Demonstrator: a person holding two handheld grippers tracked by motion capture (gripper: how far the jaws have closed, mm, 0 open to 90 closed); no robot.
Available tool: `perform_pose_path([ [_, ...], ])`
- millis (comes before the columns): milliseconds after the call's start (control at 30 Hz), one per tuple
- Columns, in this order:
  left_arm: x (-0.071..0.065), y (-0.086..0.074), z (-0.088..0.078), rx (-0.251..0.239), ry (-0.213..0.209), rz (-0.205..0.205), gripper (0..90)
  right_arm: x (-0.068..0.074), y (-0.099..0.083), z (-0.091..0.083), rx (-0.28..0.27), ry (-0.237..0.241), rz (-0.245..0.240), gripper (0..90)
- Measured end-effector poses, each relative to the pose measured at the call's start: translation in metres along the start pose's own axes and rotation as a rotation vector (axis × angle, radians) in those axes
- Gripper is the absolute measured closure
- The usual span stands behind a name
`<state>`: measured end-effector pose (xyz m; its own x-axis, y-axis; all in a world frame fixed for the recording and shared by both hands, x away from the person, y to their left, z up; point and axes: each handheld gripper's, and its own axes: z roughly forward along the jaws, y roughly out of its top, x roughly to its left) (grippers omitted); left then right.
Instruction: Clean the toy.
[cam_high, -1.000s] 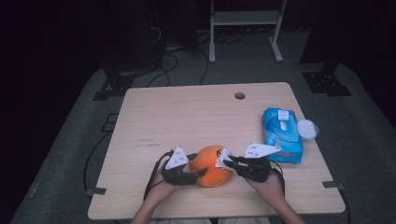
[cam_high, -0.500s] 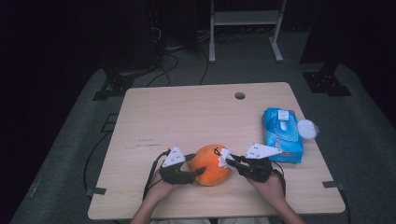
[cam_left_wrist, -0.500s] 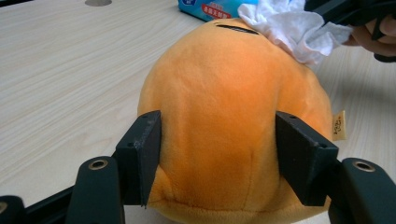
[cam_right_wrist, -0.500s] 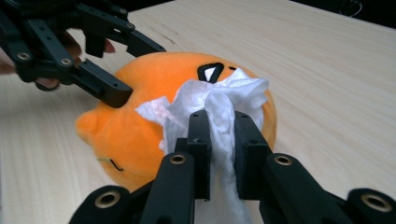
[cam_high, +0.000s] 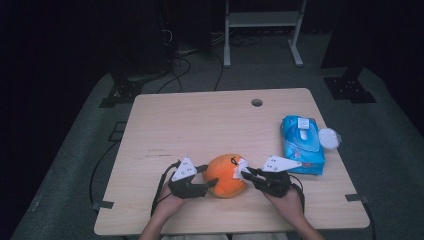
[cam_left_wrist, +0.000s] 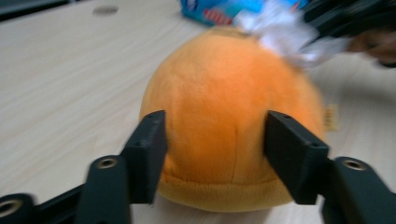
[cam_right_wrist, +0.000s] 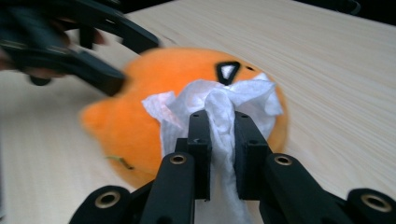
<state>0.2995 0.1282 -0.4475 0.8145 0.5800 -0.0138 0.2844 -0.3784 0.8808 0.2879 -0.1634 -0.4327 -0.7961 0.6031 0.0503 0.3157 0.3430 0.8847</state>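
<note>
A round orange plush toy (cam_high: 226, 175) rests on the wooden table (cam_high: 200, 125) near its front edge. My left gripper (cam_high: 209, 176) comes at it from the left. Its jaws have just been closing, and in the left gripper view (cam_left_wrist: 215, 154) both pads press into the sides of the plush (cam_left_wrist: 229, 121). My right gripper (cam_high: 245, 175) is shut on a crumpled white wipe (cam_right_wrist: 219, 102), which lies against the plush's upper right side (cam_right_wrist: 140, 107) beside a small black triangle mark.
A blue pack of wipes (cam_high: 302, 145) lies at the table's right edge, with a small white round object (cam_high: 329, 137) beside it. A cable hole (cam_high: 257, 102) sits near the far edge. Dark floor, cables and stand legs surround the table.
The left gripper's jaws have narrowed onto the sides of the plush. The right gripper with the wipe has barely shifted on the plush.
</note>
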Motion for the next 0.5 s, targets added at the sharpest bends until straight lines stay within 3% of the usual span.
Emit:
perform_pose_path([
  [67, 0.005, -0.003, 0.001, -0.011, 0.001, -0.026, 44.2, 0.018, 0.006, 0.005, -0.006, 0.063, -0.054, 78.3],
  [100, 0.007, -0.003, 0.002, -0.014, 0.000, -0.038, 44.2, 0.018, 0.006, 0.005, -0.006, 0.063, -0.054, 78.3],
  [167, 0.008, -0.005, 0.002, -0.016, 0.003, -0.045, 43.8, 0.029, 0.007, 0.010, 0.007, 0.049, -0.117, 78.3],
  [367, 0.006, -0.002, 0.004, -0.031, 0.002, -0.050, 43.1, 0.019, 0.007, 0.005, 0.011, -0.021, -0.094, 78.4],
  [433, 0.007, -0.002, 0.005, -0.025, -0.005, -0.048, 42.8, 0.023, 0.007, 0.005, 0.017, -0.022, -0.109, 78.4],
  [467, 0.007, -0.003, 0.006, -0.030, -0.008, -0.053, 42.4, 0.034, 0.009, 0.008, 0.023, 0.010, -0.147, 78.4],
  [500, 0.008, -0.003, 0.006, -0.032, -0.011, -0.057, 42.4, 0.034, 0.009, 0.008, 0.023, 0.010, -0.147, 78.4],
])
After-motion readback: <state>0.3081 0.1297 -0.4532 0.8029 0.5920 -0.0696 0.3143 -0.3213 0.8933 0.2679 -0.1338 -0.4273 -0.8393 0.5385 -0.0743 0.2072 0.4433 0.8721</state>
